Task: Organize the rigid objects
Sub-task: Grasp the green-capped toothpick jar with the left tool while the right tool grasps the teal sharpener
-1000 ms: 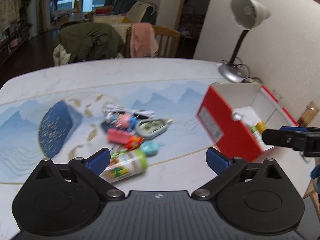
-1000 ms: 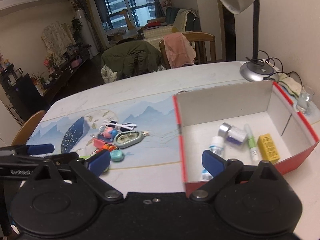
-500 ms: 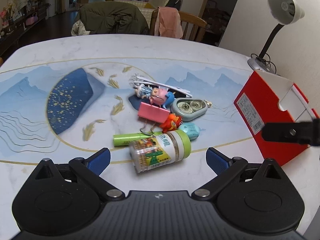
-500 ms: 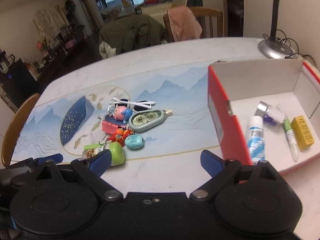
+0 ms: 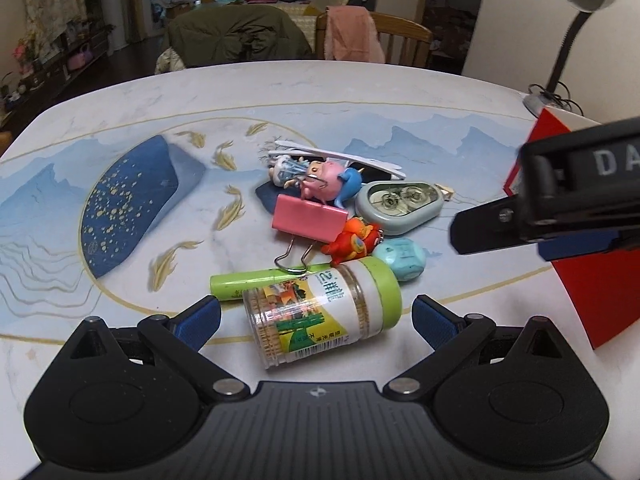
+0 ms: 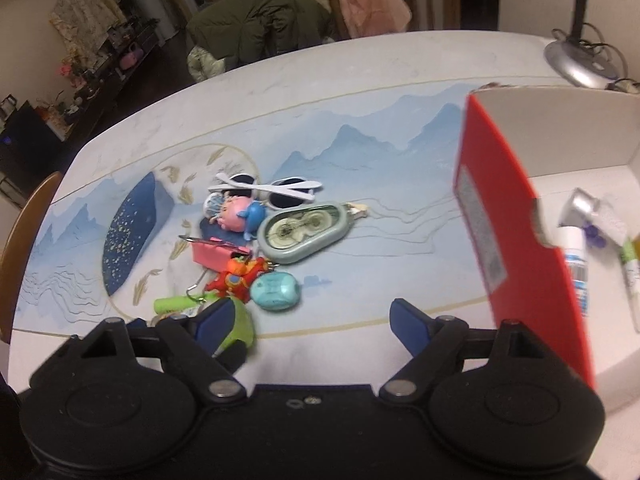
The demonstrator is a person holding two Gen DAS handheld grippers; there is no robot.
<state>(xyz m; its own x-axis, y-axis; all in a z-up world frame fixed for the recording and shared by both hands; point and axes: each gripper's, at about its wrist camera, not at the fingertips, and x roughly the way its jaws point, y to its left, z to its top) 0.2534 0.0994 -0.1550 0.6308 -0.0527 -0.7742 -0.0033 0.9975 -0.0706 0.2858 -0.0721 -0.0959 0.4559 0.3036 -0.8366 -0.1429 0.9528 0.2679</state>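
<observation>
A heap of small things lies mid-table: a toothpick jar with a green lid (image 5: 320,312), a green tube (image 5: 256,282), a pink binder clip (image 5: 308,220), a red toy (image 5: 352,242), a teal case (image 5: 402,258), a grey tape dispenser (image 5: 400,202), a pig figure (image 5: 324,178) and white sunglasses (image 6: 264,190). My left gripper (image 5: 316,318) is open with the jar lying between its fingers. My right gripper (image 6: 312,320) is open and empty just in front of the teal case (image 6: 276,290). A red box (image 6: 516,240) at the right holds tubes and a small bottle.
A desk lamp (image 5: 576,4) stands at the far right behind the box. Chairs draped with a green coat (image 5: 236,36) and a pink cloth (image 5: 352,34) stand beyond the table's far edge. A wooden chair back (image 6: 24,232) is at the left edge.
Both grippers have moved forward and down toward the heap. The left one now has the toothpick jar between its fingers; the right one has swung left, away from the box.
</observation>
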